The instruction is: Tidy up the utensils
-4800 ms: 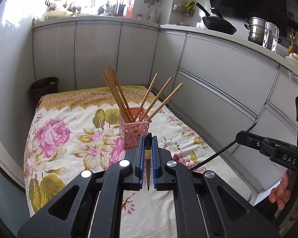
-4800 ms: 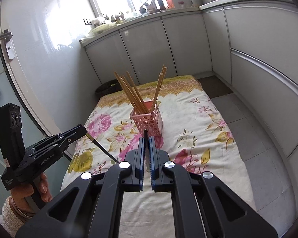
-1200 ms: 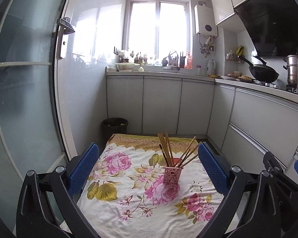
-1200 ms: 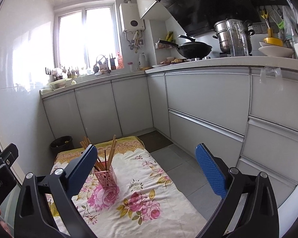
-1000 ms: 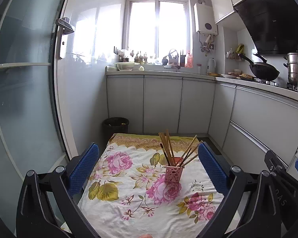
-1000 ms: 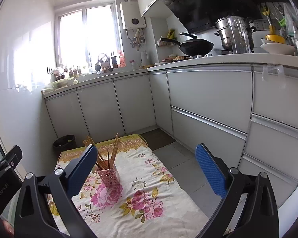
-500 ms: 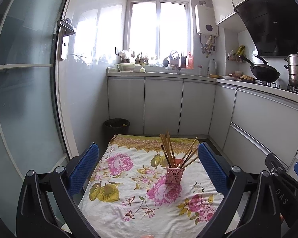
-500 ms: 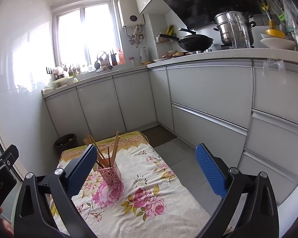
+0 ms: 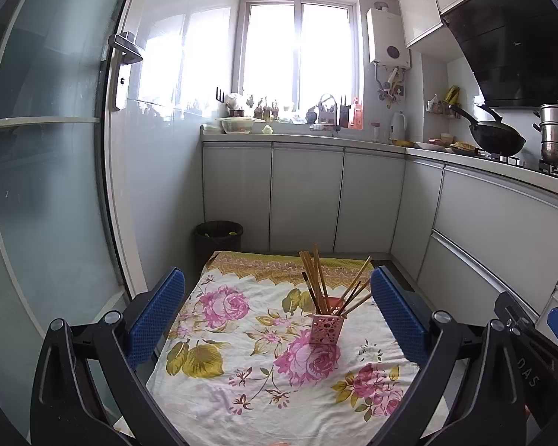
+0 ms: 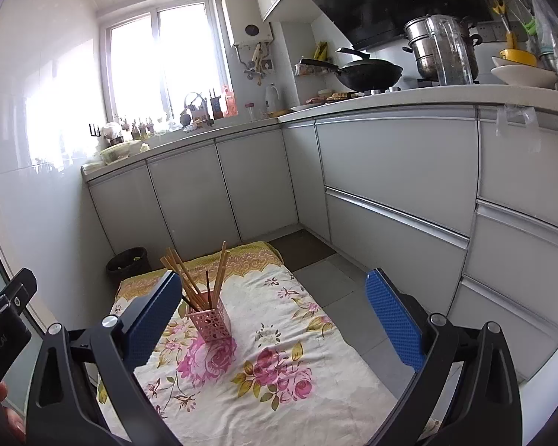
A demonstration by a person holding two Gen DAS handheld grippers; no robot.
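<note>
A pink perforated holder (image 9: pixel 326 329) stands on a floral cloth (image 9: pixel 241 379) and holds several wooden chopsticks (image 9: pixel 318 282) upright and fanned out. It also shows in the right wrist view (image 10: pixel 210 321), with its chopsticks (image 10: pixel 189 280). My left gripper (image 9: pixel 277 312) is open and empty, held back from and above the holder. My right gripper (image 10: pixel 273 316) is open and empty, also held back and above, with the holder just inside its left finger in the picture.
The floral cloth (image 10: pixel 279 390) covers a low table in a narrow kitchen. Grey cabinets (image 9: pixel 502 238) run along the right and back. A black bin (image 9: pixel 218 236) stands behind the table. A glass door (image 9: pixel 48 186) is at the left. Grey floor (image 10: pixel 334 282) lies right of the table.
Since 4.8 s ago both grippers have opened and pulled back and up from the holder; the left let go of a chopstick. Over the last second they have barely moved.
</note>
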